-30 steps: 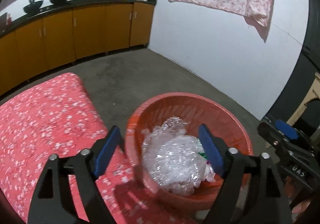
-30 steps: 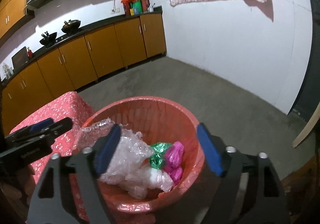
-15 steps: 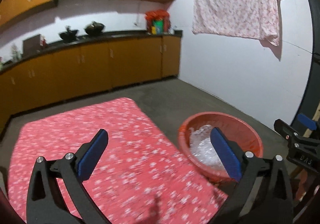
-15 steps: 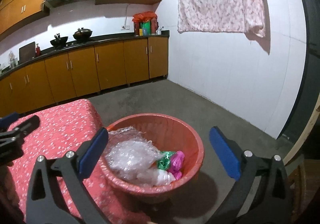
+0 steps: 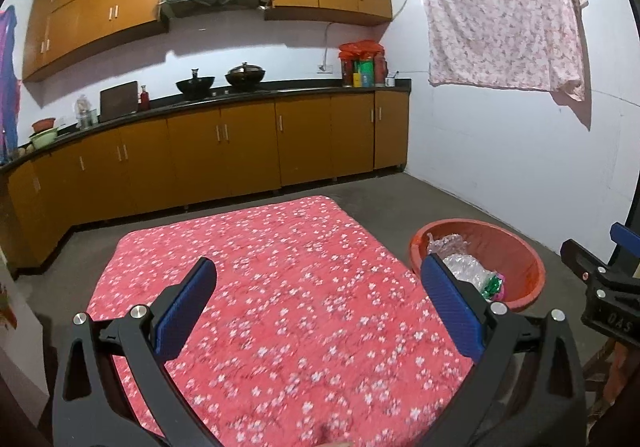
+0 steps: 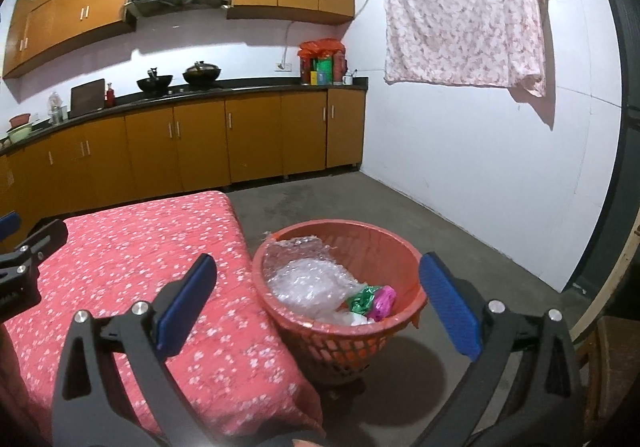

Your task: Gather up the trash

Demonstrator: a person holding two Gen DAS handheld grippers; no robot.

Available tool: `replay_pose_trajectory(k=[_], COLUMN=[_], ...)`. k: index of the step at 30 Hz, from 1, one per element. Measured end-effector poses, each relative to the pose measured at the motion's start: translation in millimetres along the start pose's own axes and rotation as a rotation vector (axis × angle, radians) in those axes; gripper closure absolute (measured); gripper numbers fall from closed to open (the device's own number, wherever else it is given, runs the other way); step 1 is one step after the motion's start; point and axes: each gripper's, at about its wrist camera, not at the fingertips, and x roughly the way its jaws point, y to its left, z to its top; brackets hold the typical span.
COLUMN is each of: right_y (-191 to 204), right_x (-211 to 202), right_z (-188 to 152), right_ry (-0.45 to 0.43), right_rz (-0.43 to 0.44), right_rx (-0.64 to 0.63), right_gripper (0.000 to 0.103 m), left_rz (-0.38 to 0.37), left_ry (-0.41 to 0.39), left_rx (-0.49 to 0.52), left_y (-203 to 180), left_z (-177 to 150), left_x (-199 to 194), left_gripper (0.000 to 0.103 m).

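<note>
Left hand-held gripper (image 5: 316, 289), black frame with blue pads, poised above a red cloth printed with small white flowers (image 5: 280, 287) that covers a low flat surface; its jaws have just been opening and now stand wide apart with nothing between them. Right hand-held gripper (image 6: 316, 283), of the same build, aimed toward a round red-orange plastic basket with a latticed lower wall (image 6: 352, 343); its jaws have likewise just been opening, stand spread wide, and grip nothing. The basket stands on the grey concrete floor (image 6: 320, 203), just beside the cloth's right edge. Inside it lie the collected trash items: a crumpled mass of clear bubble-wrap plastic (image 6: 308, 283), and beside it a green foil wrapper (image 6: 362, 299) touching a magenta plastic scrap (image 6: 384, 301) (both near the basket's front rim). In the background, orange-brown wooden cabinets (image 5: 224, 151) under a dark counter (image 5: 240, 95); a pale pink floral sheet (image 5: 500, 11) hangs on the white wall.
</note>
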Motion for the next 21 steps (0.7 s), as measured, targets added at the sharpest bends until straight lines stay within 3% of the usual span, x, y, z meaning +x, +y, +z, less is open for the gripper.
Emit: replay_pose_trajectory(k=[7,21], right_y=[4.5,10.0], right_x=[-19.1,-41.4], right_z=[-8.3,-13.3], right_ry=[-0.003,-0.033], right_rz=[0.041,0.049], right_rx=[0.024,0.01], right_gripper=[0.004,0.004], left_rz=[0.049,0.039], left_ry=[-0.033,-0.035], left_rx=[0.002,-0.013], left_y=[3.9,11.5], left_z=[-7.2,-18.8], left_x=[-18.8,-29.5], left_gripper=[0.002,0.002])
